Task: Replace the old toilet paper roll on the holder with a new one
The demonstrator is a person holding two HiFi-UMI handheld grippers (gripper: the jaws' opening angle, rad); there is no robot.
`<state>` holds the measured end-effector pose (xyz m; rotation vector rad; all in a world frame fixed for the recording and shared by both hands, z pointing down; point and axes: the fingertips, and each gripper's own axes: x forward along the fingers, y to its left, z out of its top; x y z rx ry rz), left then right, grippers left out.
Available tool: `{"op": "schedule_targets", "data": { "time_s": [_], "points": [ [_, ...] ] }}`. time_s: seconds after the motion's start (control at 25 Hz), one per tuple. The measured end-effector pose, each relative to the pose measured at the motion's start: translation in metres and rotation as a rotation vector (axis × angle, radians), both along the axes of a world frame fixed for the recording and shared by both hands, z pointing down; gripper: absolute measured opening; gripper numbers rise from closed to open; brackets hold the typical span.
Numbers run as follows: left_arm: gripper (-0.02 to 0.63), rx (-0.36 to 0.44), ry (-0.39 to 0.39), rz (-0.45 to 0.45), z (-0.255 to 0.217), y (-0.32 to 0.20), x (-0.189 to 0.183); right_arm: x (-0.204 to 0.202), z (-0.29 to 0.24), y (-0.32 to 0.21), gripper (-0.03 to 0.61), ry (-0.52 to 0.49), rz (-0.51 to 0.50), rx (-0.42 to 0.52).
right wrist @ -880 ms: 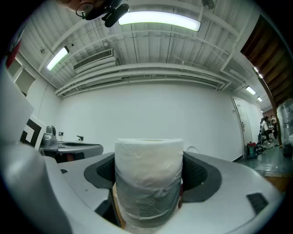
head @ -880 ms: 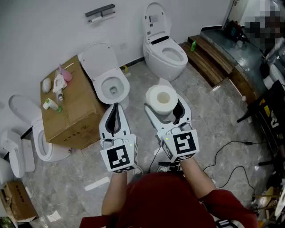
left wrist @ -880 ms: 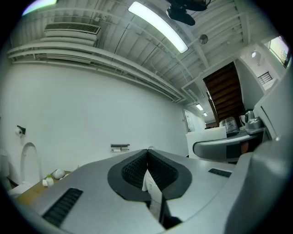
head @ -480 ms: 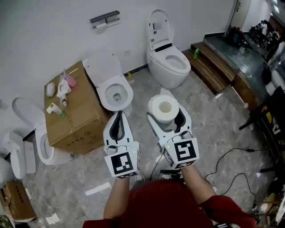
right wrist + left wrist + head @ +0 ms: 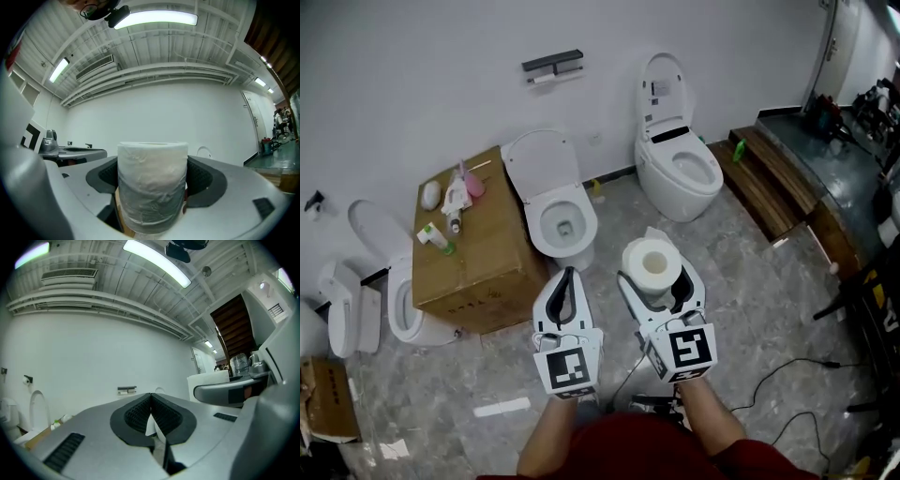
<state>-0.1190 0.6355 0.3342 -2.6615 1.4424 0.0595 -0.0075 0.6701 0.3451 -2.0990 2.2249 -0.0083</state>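
At chest height, the new toilet paper roll (image 5: 652, 262) is clamped upright between the widely spread jaws of the right gripper (image 5: 657, 275), with clear film wrapped around it. The left gripper (image 5: 569, 274) is held level just beside it, jaws pressed fully together, nothing gripped. The holder (image 5: 553, 63) is mounted on the white wall ahead, well apart from both grippers, with a small old roll (image 5: 546, 79) seen on it.

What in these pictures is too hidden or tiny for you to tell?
Wall holder, head view: too small to tell how much paper its roll has left.
Bottles on the cardboard box, head view: too small to read labels.
New roll, right gripper view: lower end hidden between the fingers.
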Motion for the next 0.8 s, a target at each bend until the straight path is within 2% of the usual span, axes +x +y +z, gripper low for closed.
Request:
{"op": "schedule_targets", "data": {
  "time_s": [0.24, 0.4, 0.8],
  "points": [
    [0.017, -0.010, 0.005, -0.042, 0.003, 0.000, 0.010, 0.016, 0.008, -0.003, 0.380, -0.014, -0.036, -0.015],
    [0.017, -0.009, 0.001, -0.033, 0.010, -0.013, 0.017, 0.021, 0.013, -0.016, 0.380, -0.013, -0.034, -0.035],
    [0.017, -0.017, 0.032, -0.002, 0.009, -0.112, 0.000, -0.001, 0.016, -0.110, 0.380, 0.029, -0.020, -0.054]
  ]
}}
